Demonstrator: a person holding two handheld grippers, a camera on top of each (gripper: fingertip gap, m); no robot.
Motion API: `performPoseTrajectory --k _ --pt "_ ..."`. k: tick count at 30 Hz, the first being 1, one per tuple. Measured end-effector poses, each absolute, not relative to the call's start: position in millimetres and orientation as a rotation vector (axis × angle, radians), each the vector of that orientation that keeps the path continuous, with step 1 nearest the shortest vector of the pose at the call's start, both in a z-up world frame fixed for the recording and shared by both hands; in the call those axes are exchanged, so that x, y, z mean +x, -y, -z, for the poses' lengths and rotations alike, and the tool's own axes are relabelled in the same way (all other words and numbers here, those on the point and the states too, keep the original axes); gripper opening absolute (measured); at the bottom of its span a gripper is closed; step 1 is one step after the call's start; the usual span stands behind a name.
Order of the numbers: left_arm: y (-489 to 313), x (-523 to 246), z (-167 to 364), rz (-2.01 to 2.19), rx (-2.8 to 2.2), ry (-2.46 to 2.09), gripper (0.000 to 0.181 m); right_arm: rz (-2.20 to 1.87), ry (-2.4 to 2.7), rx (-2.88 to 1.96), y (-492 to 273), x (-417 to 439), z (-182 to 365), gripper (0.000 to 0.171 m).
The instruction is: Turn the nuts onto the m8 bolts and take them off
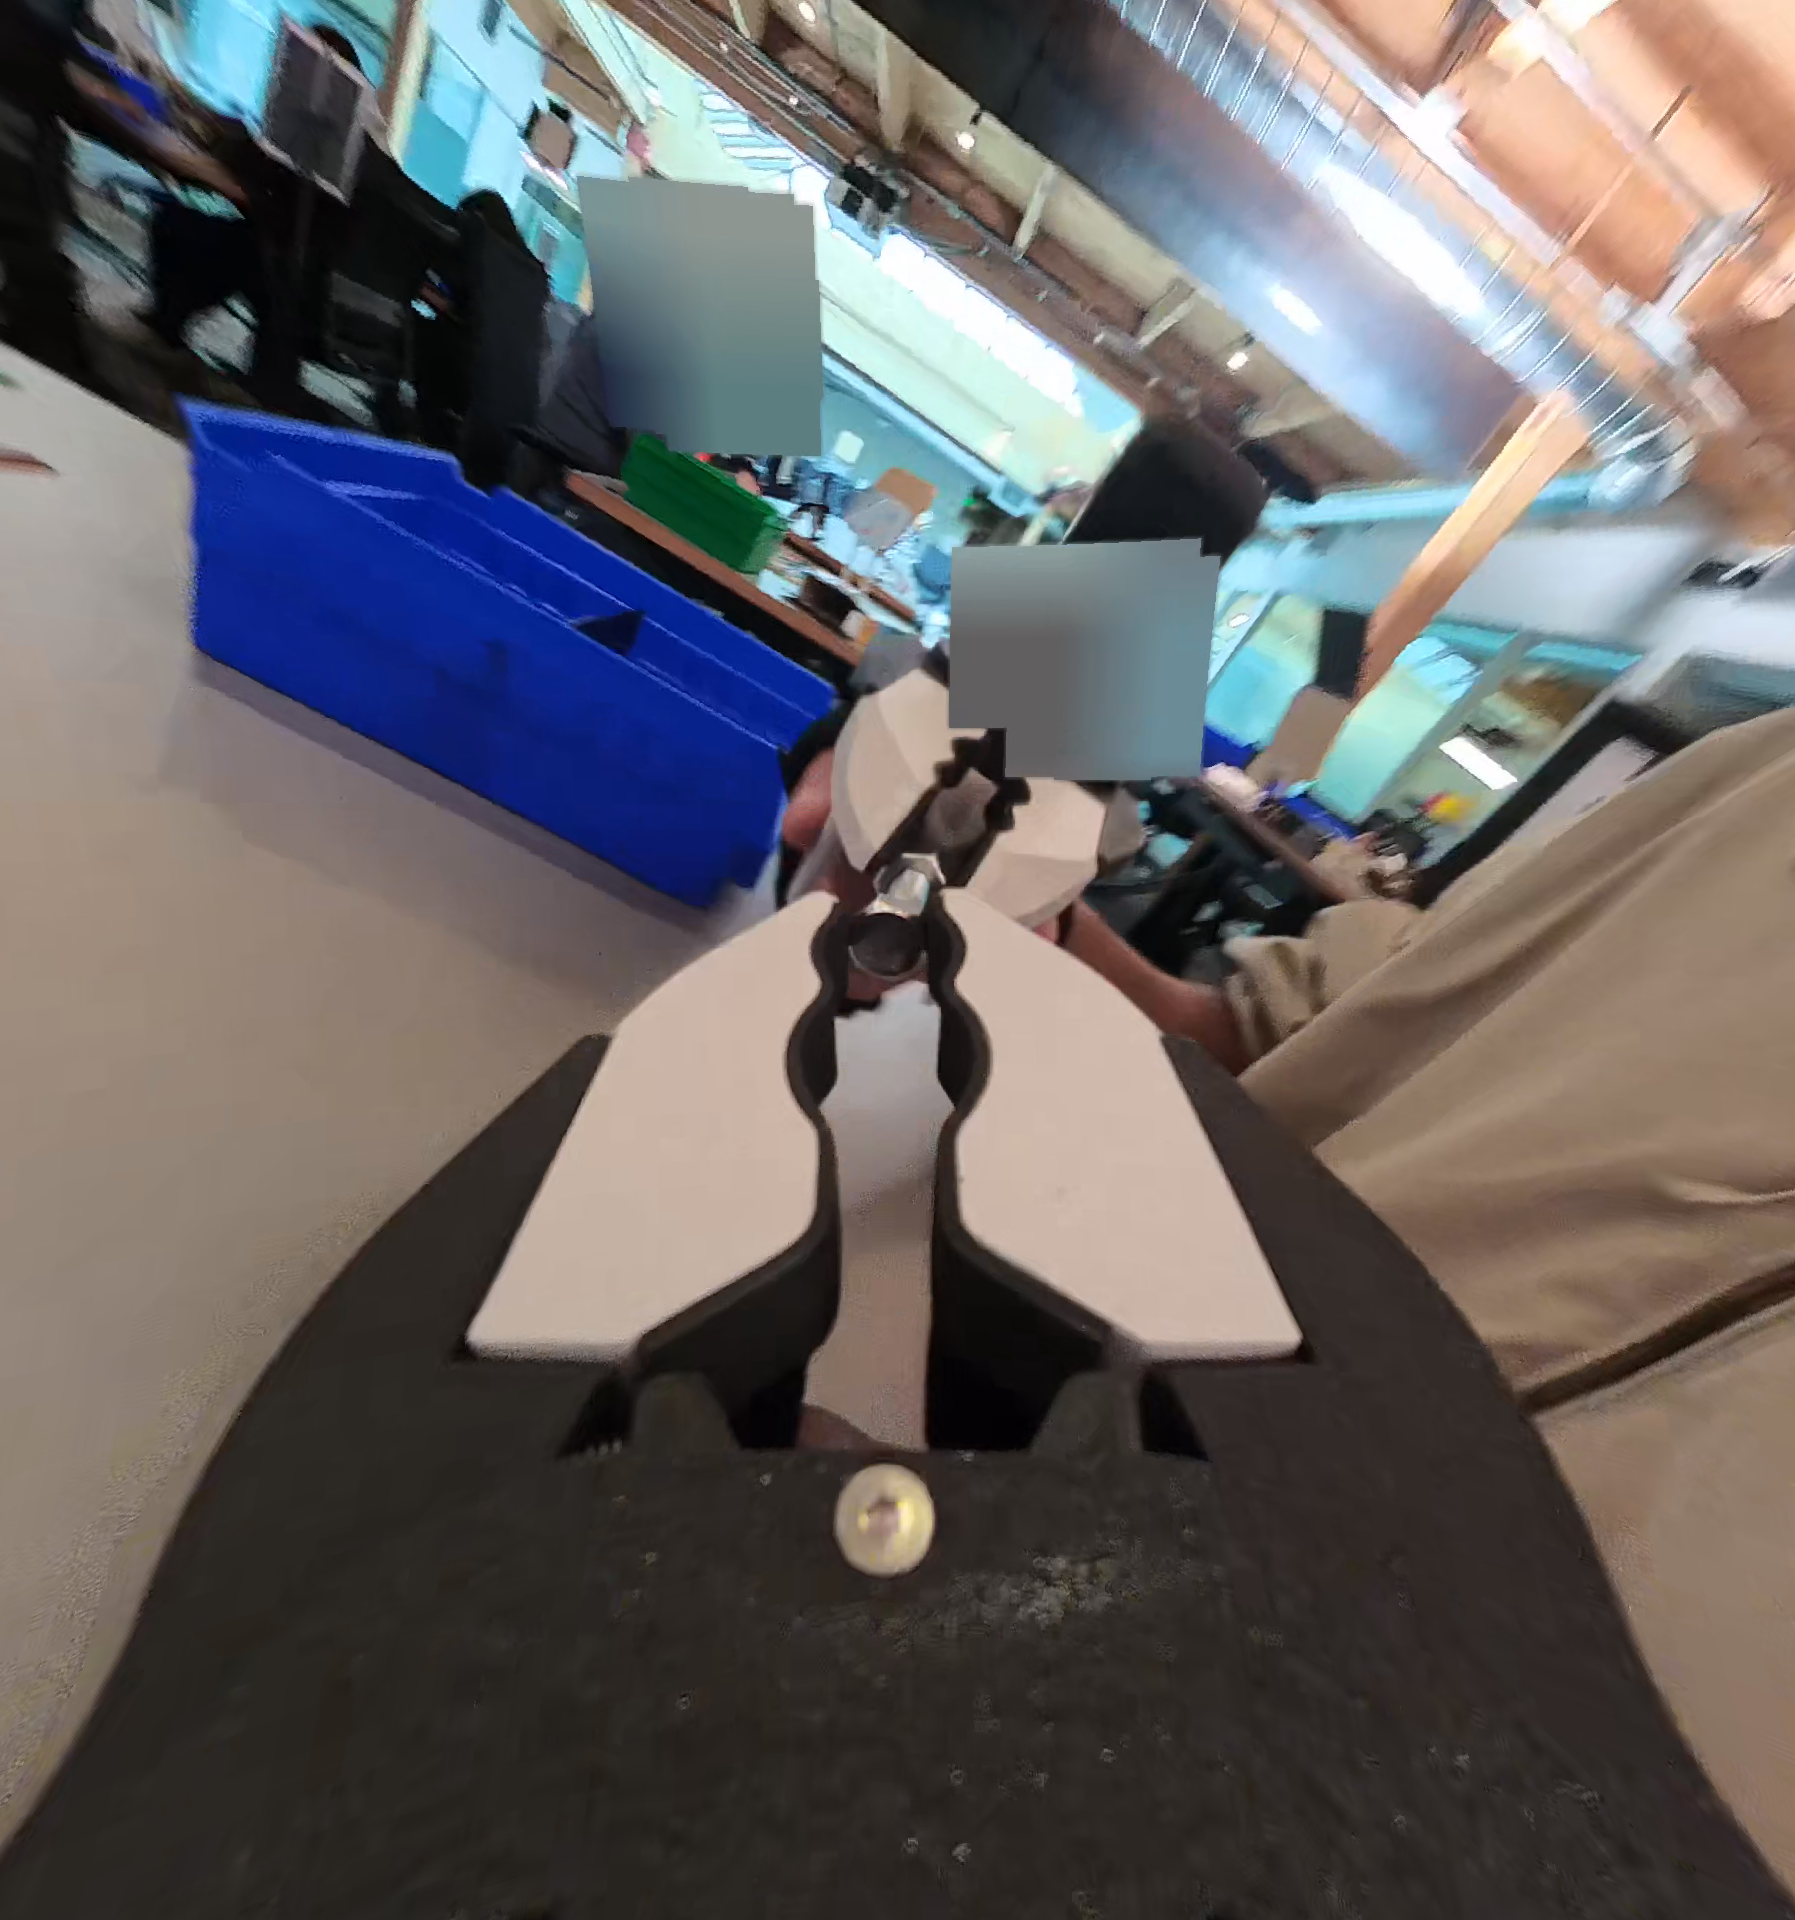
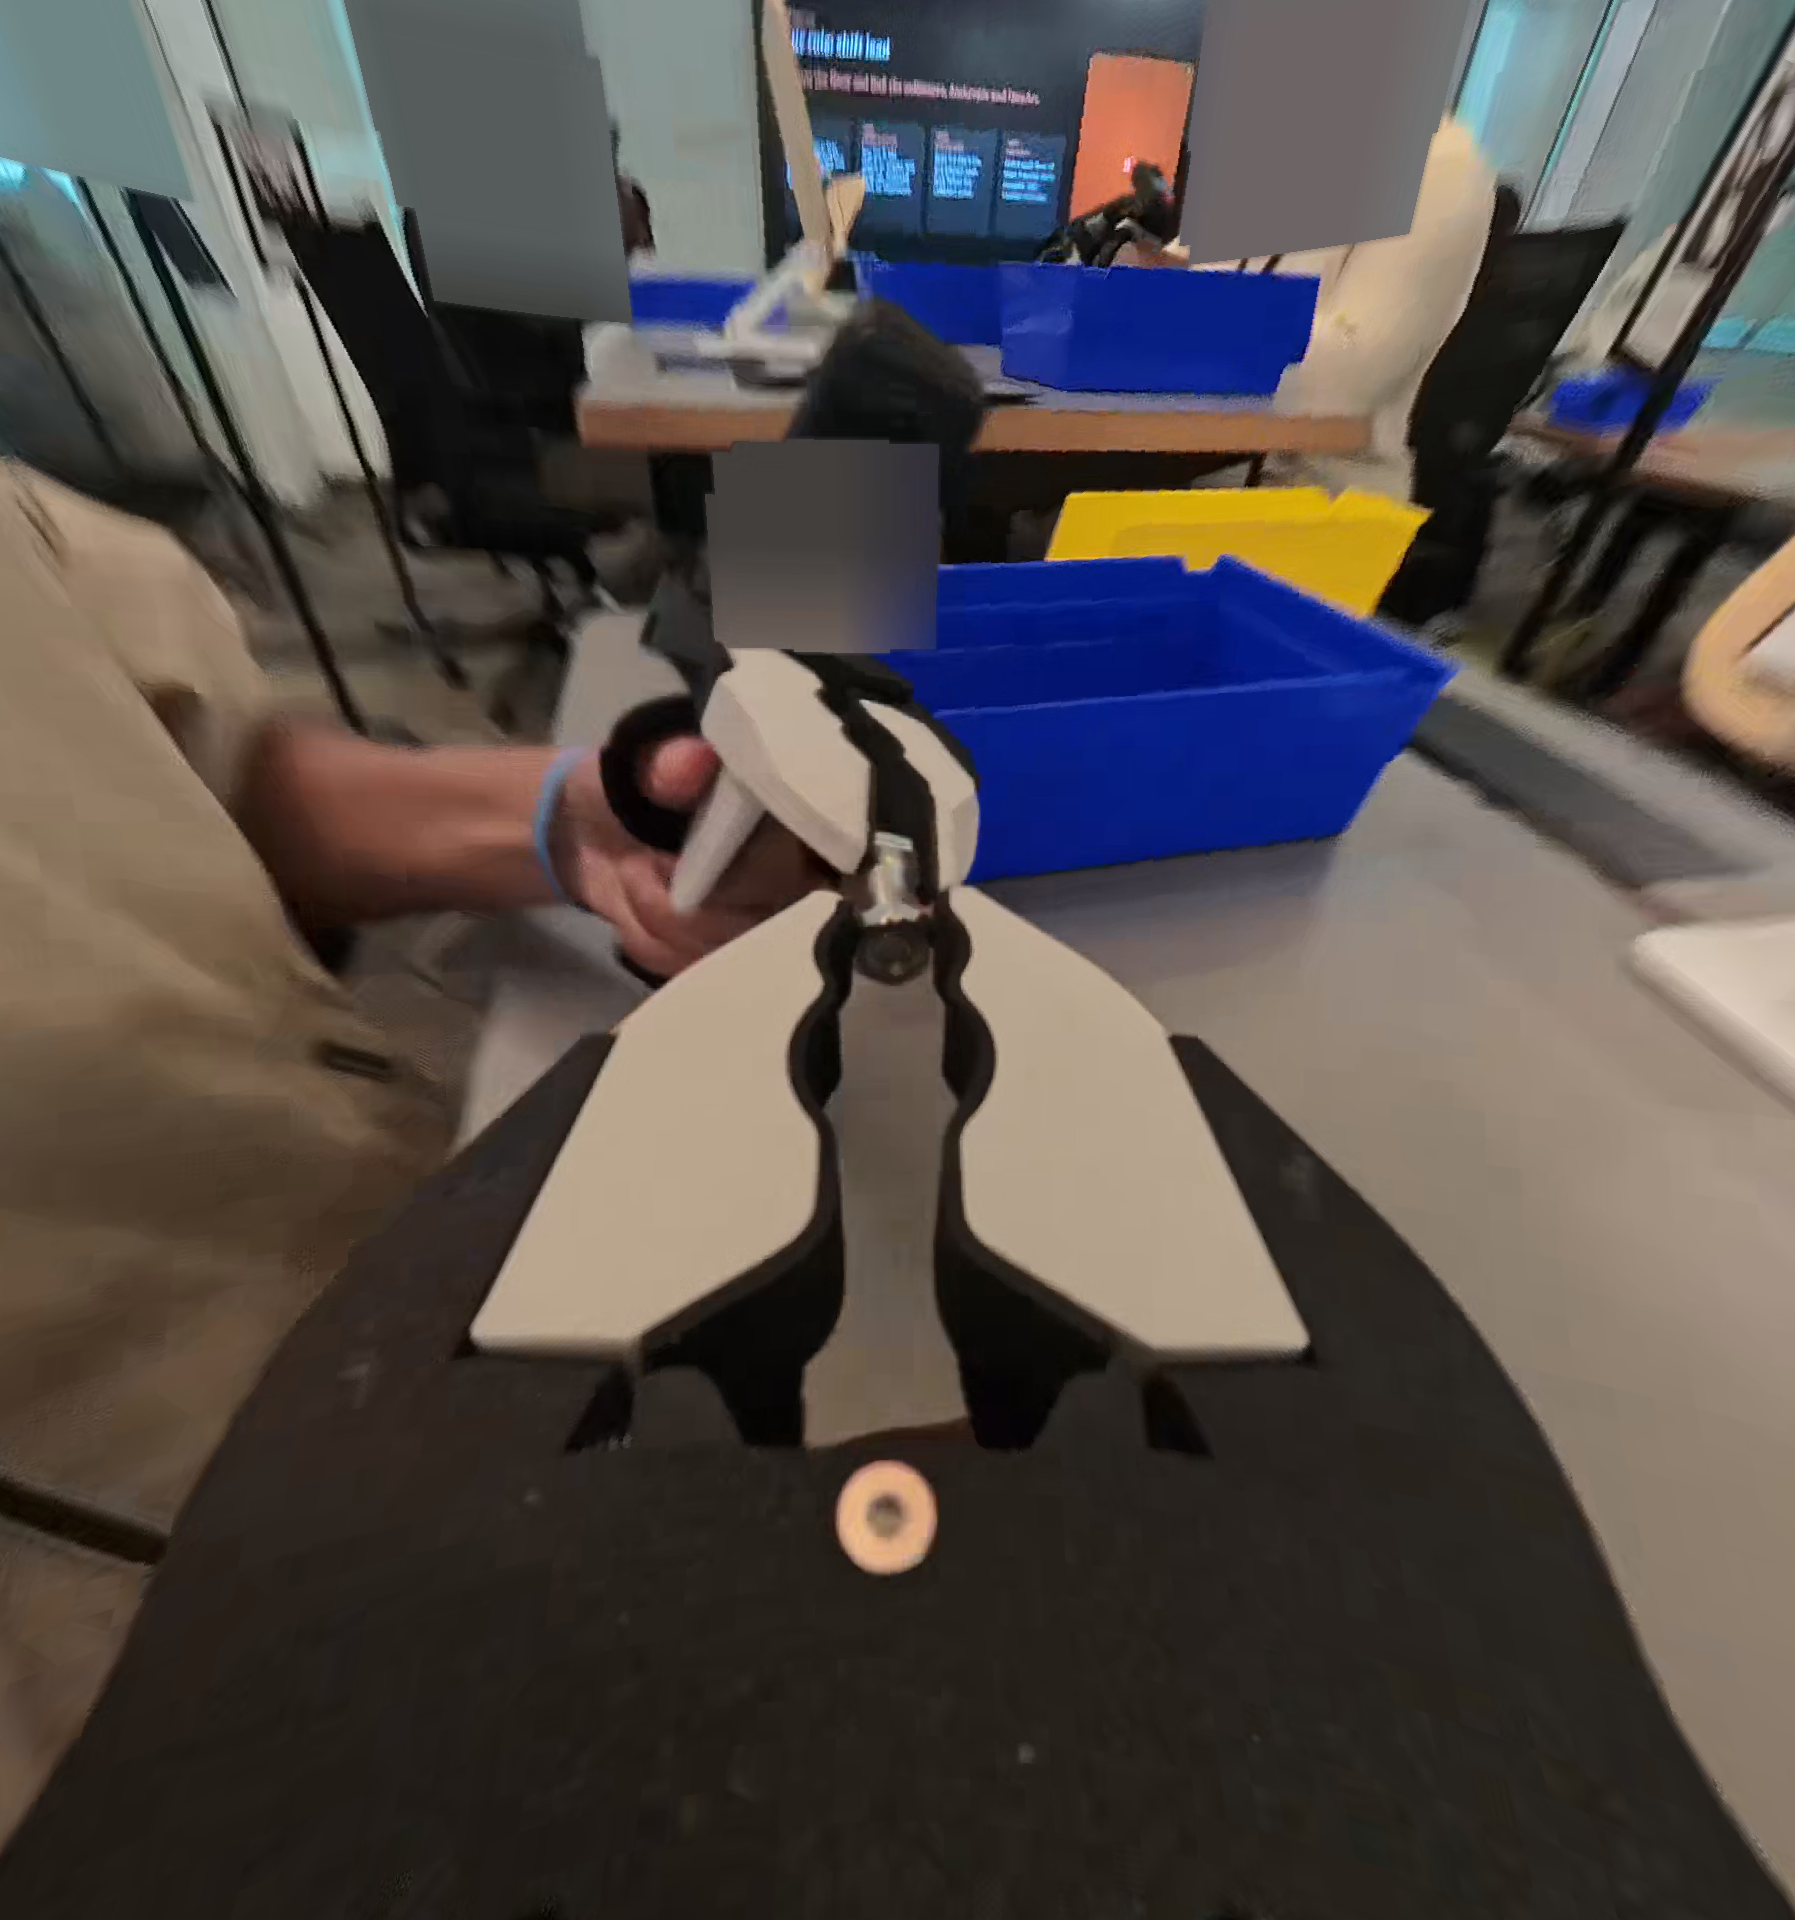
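Note:
The two grippers meet tip to tip above the grey table [image 1: 197, 987], with a silver bolt and nut between them. In the left wrist view, my left gripper [image 1: 888, 951] is shut on the bolt's hex head [image 1: 885, 945]. The nut [image 1: 908, 883] sits just beyond it, at the tips of the right gripper [image 1: 960, 821]. In the right wrist view, my right gripper [image 2: 888, 951] is shut on the nut [image 2: 888, 935]. The bolt's shank [image 2: 891, 868] runs from it into the left gripper [image 2: 903, 831], which a hand [image 2: 644, 883] holds. The threads are hidden.
A blue bin [image 1: 457, 644] stands on the table behind the grippers and also shows in the right wrist view [image 2: 1163, 727], with a yellow bin [image 2: 1246, 540] behind it. The person's beige sleeve [image 1: 1547, 1039] is at the right. Other tables and people are in the background. My two grippers' fingertips are within a few centimetres of each other.

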State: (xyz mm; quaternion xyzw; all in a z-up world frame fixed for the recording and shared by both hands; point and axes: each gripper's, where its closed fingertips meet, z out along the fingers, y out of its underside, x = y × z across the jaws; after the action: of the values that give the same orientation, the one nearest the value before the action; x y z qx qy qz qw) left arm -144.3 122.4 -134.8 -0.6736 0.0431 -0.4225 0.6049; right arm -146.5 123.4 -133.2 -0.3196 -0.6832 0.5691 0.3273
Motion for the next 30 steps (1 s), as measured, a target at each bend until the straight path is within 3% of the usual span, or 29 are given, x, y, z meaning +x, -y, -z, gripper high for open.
performPoseTrajectory --k 5,7,10,13,19,21,22,30 --pt "-125.7 -146.2 137.9 1.216 -1.522 0.011 0.013 -1.018 1.796 -0.483 -125.5 -146.1 135.7 0.014" --pt "-126.6 -148.2 140.6 1.162 -1.53 -0.009 0.014 -1.1 1.799 -0.562 -125.9 -146.3 137.8 0.016" --pt "-125.0 -153.6 139.0 1.015 -1.549 -0.07 0.014 -1.364 1.757 -0.767 -128.6 -143.8 136.2 0.041" --pt "-119.0 -155.2 136.3 0.811 -1.564 -0.186 0.014 -1.651 1.704 -1.06 -128.8 -144.6 145.4 0.046" --pt "-110.4 -145.7 137.3 0.544 -1.59 -0.381 0.014 -2.277 1.463 -1.469 -108.6 -142.5 148.5 0.031" --pt "-109.2 -142.5 139.3 0.49 -1.594 -0.41 0.014 -2.371 1.429 -1.49 -103.2 -140.2 146.7 0.014" --pt "-108.8 -141.7 140.4 0.472 -1.595 -0.419 0.014 -2.383 1.404 -1.487 -103.6 -140.3 145.4 0.014" --pt "-105.1 -134.6 139.6 0.772 -1.597 -0.324 0.014 -1.733 1.713 -1.05 -106.4 -135.3 144.6 0.014"
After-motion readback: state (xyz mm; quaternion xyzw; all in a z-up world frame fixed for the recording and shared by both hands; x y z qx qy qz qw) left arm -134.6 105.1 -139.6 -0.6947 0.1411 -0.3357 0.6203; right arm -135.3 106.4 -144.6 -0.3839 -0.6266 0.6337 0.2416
